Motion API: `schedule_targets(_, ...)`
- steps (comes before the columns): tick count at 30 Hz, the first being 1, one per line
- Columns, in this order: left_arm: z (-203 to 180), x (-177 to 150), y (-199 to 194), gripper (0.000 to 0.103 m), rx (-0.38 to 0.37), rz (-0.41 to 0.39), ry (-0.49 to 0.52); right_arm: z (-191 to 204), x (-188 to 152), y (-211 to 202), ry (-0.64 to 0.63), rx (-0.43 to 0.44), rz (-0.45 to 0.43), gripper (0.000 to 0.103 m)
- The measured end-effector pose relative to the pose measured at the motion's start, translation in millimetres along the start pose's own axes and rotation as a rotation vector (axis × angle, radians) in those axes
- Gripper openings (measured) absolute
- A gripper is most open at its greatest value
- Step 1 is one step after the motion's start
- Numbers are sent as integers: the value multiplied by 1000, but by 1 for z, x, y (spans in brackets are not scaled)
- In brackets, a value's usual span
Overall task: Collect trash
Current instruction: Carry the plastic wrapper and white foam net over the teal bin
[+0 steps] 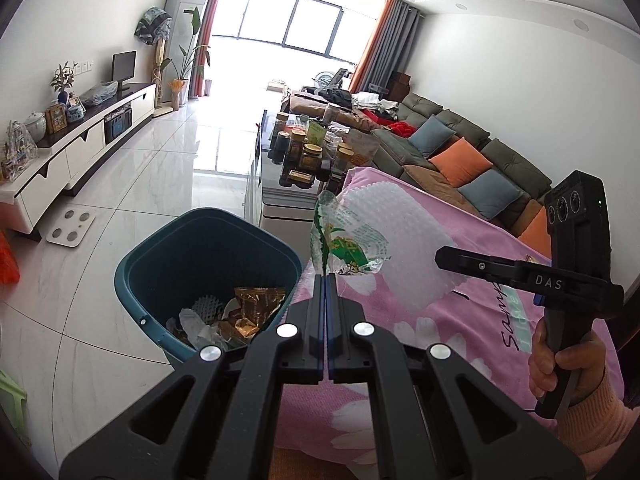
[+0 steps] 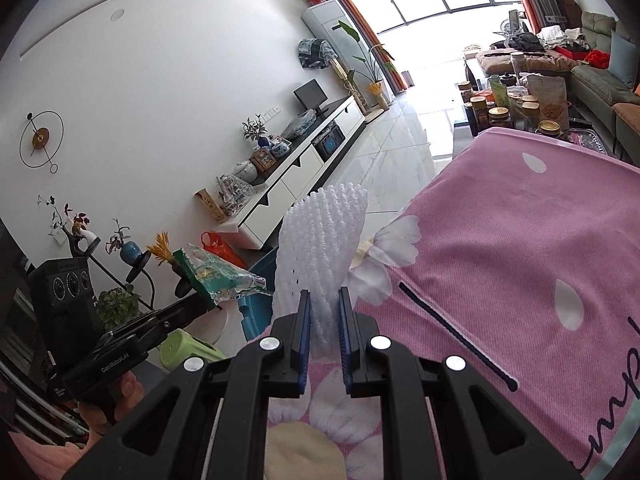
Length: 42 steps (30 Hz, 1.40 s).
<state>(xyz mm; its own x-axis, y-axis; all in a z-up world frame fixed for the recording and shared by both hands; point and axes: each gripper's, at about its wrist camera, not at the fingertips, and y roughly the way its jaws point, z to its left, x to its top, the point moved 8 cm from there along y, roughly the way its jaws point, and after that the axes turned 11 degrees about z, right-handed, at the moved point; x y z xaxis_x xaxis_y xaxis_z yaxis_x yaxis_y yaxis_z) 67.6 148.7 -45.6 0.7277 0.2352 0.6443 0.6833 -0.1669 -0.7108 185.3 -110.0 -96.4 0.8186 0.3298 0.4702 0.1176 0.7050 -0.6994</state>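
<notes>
Left wrist: bin (image 1: 160, 264) contents visible; right wrist: bin (image 2: 264, 268) mostly hidden

"DAS" on right claw (image 1: 442, 258); "GenRobot.AI" on left claw (image 2: 214, 304); cursive lettering on pink cloth (image 1: 460, 320) partly unreadable.

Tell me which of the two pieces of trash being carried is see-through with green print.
The crinkled plastic wrapper pinched in the left gripper. The right gripper holds white foam netting, opaque and unprinted.
</notes>
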Motion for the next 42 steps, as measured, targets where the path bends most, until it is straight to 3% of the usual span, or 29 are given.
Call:
schedule_targets(17, 52, 8, 6, 1, 87, -1, -80, 27, 24, 55, -1, 31, 81, 12)
schedule_targets(42, 86, 9, 39, 1, 164, 50, -153, 34, 33, 122, 29, -6, 190, 12)
